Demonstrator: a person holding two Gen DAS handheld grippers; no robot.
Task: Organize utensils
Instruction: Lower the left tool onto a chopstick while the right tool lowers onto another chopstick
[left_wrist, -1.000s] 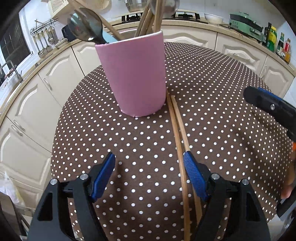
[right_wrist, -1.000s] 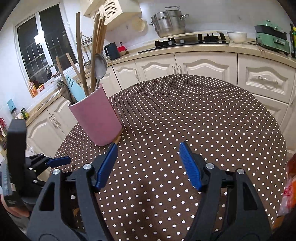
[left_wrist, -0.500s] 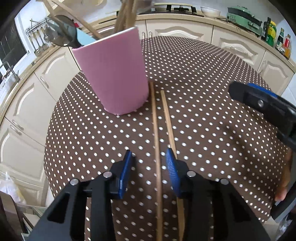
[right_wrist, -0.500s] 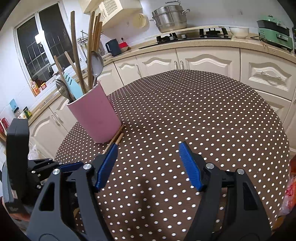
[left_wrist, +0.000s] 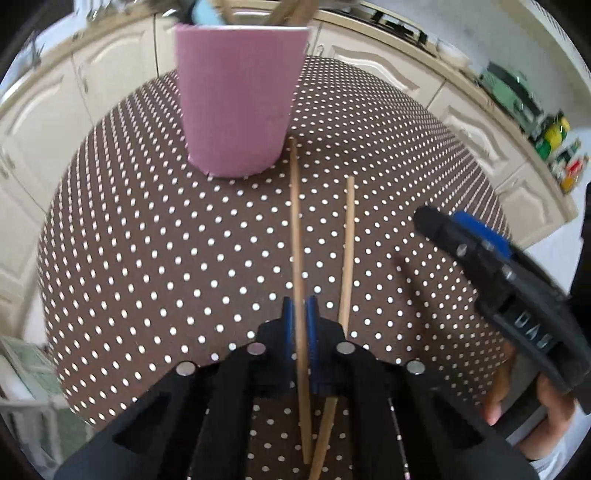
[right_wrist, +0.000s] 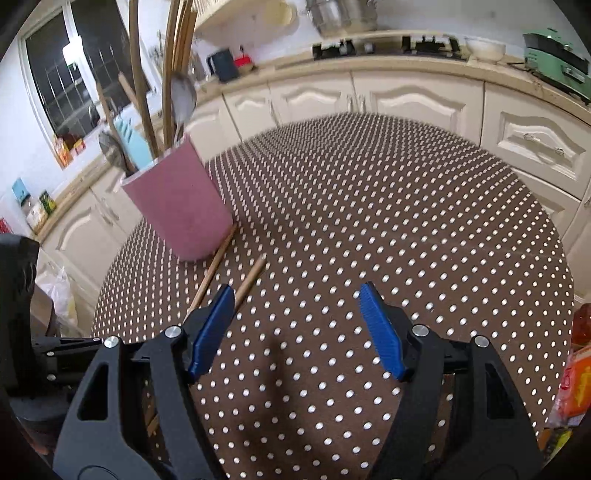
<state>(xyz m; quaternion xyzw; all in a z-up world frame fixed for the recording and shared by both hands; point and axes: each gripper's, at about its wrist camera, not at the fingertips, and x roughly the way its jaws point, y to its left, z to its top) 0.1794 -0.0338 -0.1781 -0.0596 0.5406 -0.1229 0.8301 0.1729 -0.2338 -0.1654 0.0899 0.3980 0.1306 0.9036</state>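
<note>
A pink utensil cup (left_wrist: 236, 99) stands on the dotted brown tablecloth (left_wrist: 147, 240), holding spoons, a light blue utensil and wooden sticks (right_wrist: 170, 74). Two wooden chopsticks lie in front of it. My left gripper (left_wrist: 300, 314) is shut on the left chopstick (left_wrist: 295, 229), whose far tip lies by the cup's base. The other chopstick (left_wrist: 347, 251) lies just to its right. My right gripper (right_wrist: 295, 328) is open and empty above the cloth, to the right of both chopsticks (right_wrist: 251, 277). It also shows in the left wrist view (left_wrist: 480, 258).
Cream kitchen cabinets (right_wrist: 406, 103) and a counter curve around the table's far side. A stove (right_wrist: 388, 48), a green appliance (right_wrist: 554, 59) and bottles (left_wrist: 554, 147) stand on the counter. A window (right_wrist: 66, 74) is at left.
My left gripper has moved in over the left chopstick and closed on it. The two chopsticks have spread apart a little. The right gripper stayed open and drifted slightly.
</note>
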